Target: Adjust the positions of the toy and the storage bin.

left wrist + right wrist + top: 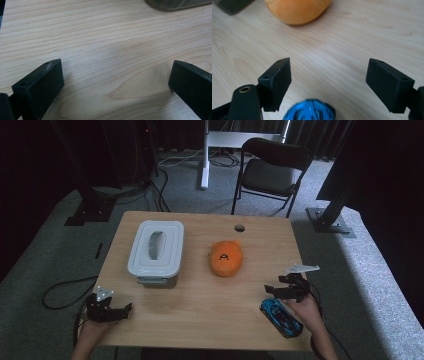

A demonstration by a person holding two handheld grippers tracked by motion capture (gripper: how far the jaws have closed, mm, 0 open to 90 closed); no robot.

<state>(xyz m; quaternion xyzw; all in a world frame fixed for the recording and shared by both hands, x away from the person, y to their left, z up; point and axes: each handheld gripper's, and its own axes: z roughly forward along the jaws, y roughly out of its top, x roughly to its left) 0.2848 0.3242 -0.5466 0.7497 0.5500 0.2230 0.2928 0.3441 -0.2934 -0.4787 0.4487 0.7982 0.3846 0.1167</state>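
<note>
I am holding my right gripper (274, 290) wide apart with nothing between its jaws, just above the nose of the blue toy car (281, 318), which is lying on the table (200, 310) at five o'clock. The orange plush (226, 258) is sitting at the gripper's eleven o'clock. My left gripper (125, 311) is resting spread and empty at seven o'clock.

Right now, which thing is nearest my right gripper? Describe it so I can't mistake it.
Start at the wooden table and go to its near right corner, just beside the open right gripper. The blue toy car lies there, the only blue, glossy thing on the table.
</note>
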